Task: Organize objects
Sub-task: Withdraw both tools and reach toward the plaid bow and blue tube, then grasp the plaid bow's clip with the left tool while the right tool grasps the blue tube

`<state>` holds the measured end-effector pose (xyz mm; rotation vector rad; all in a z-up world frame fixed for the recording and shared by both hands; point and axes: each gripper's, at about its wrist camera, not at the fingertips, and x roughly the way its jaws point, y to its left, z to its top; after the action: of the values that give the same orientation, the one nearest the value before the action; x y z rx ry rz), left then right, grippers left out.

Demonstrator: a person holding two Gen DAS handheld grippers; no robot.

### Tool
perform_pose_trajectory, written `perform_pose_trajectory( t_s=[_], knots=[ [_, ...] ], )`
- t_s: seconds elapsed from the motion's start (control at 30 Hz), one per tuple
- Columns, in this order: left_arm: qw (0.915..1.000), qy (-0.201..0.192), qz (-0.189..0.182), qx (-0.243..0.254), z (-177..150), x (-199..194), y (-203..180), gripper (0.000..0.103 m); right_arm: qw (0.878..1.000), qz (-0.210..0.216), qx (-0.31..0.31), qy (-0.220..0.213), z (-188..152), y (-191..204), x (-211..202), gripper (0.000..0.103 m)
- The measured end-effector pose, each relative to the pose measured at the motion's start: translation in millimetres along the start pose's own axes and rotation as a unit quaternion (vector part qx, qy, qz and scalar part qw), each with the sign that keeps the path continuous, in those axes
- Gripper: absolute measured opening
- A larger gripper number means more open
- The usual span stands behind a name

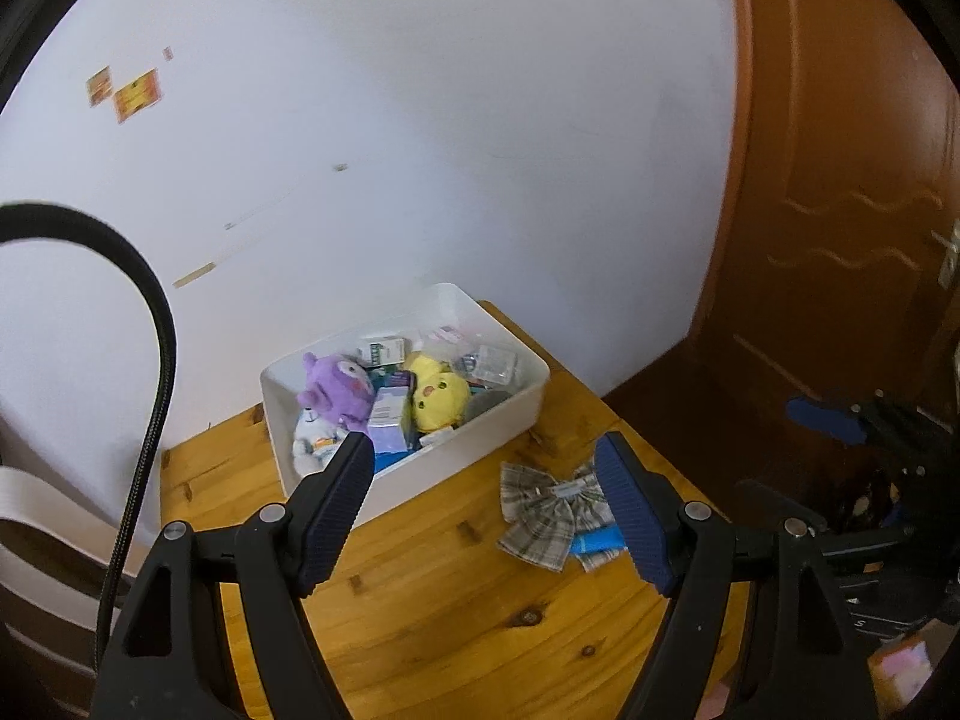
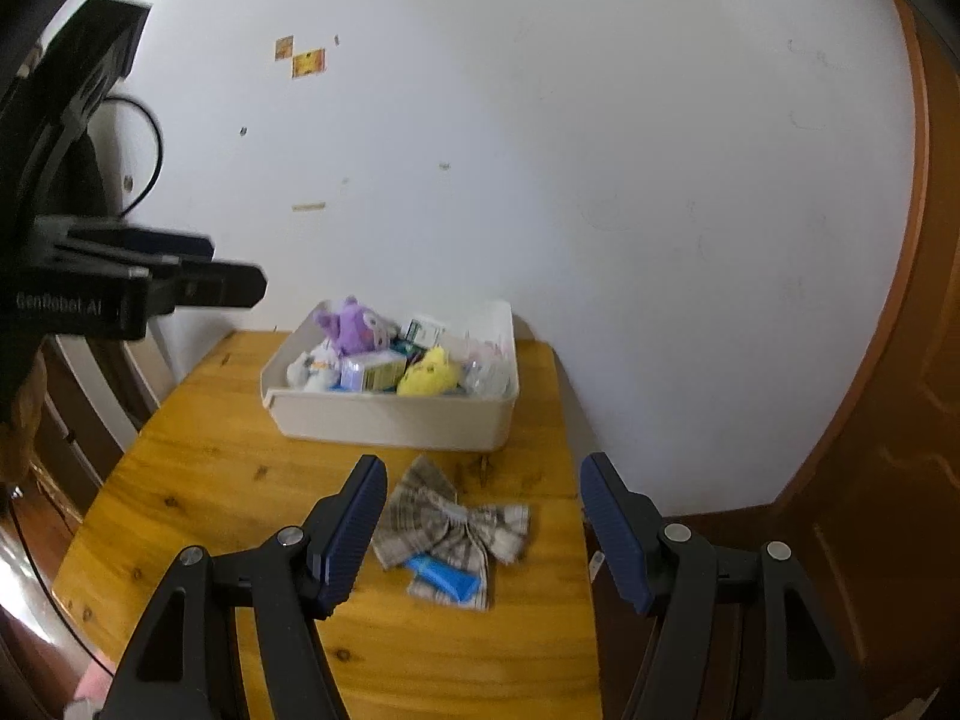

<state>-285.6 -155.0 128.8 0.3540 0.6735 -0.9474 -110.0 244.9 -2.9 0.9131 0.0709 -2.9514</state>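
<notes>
Both grippers empty, jaws apart: left gripper [image 1: 483, 501], right gripper [image 2: 480, 516]. Bin [image 2: 390, 420] at table [image 2: 210, 480] back, already packed with toys and boxes. Plaid bow [image 2: 456, 525] still loose in front, over a blue packet [image 2: 444, 579]; likely next pick, right gripper lined up above it.

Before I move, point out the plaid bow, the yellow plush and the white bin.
plaid bow [image 2: 456, 525]: right wrist view, on its centre knot.
yellow plush [image 1: 437, 396]: left wrist view, on its face.
white bin [image 2: 390, 420]: right wrist view, on its near wall.
</notes>
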Motion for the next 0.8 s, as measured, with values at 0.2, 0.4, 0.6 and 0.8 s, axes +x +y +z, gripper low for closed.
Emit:
perform_pose_trajectory(
  t_s=[0.2, 0.4, 0.6, 0.8],
  knots=[
    [0.9986, 0.031, 0.000, 0.042, -4, 31, -16, 0.079, 1.000, 0.014, 0.007, 0.017, -23, -11, 21, 0.068],
    [0.9924, 0.083, -0.019, 0.089, -8, 85, -30, 0.079, 0.999, 0.036, -0.007, 0.033, -47, -18, 51, 0.068],
    [0.9798, 0.137, -0.032, 0.141, -23, 148, -43, 0.079, 0.996, 0.062, -0.036, 0.058, -73, -15, 88, 0.068],
    [0.9631, 0.180, -0.044, 0.195, -40, 195, -57, 0.079, 0.990, 0.090, -0.074, 0.083, -96, -4, 121, 0.066]
  ],
)
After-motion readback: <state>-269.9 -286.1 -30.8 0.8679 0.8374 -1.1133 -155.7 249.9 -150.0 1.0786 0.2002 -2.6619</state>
